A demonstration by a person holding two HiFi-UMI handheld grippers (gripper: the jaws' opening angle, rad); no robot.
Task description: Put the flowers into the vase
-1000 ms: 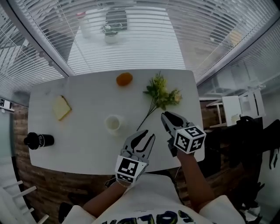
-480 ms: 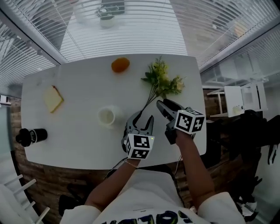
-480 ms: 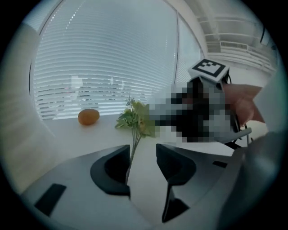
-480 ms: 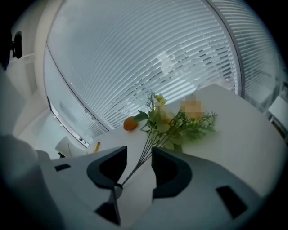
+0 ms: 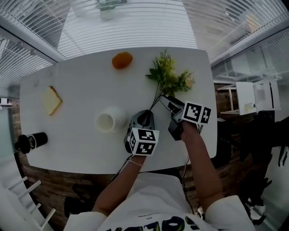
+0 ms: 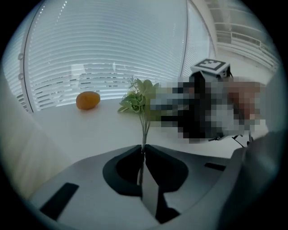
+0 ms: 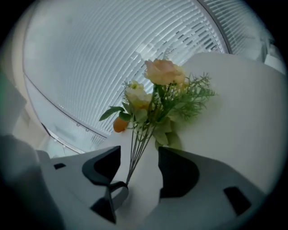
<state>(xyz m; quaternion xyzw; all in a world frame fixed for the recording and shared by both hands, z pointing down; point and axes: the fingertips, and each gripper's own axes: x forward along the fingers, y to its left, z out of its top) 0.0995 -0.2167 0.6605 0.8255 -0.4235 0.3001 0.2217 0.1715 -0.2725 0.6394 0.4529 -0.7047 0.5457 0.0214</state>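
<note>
Item: flowers (image 5: 170,80), on table (image 5: 76,81), approx. 1 o'clock of ctr; L gripper (image 6: 143,150) just closed, clamped on stem ends; R gripper (image 7: 138,159) jaws just opened, apart w/ stems between; vase (image 5: 107,121) at L gripper's 9 o'clock.

Lower stems of the flowers (image 5: 170,79) disappear beneath the left gripper (image 5: 144,117). Beyond the desk (image 5: 81,90), a potted plant (image 5: 107,8) is cropped by the picture's far edge.

A white table (image 5: 76,135) stands close to white horizontal blinds (image 5: 131,27), and pale daylight comes through their slats. The floor (image 5: 49,185) under it is brown with a brick-like pattern. A white chair (image 5: 253,97) stands beyond one end of the table.
</note>
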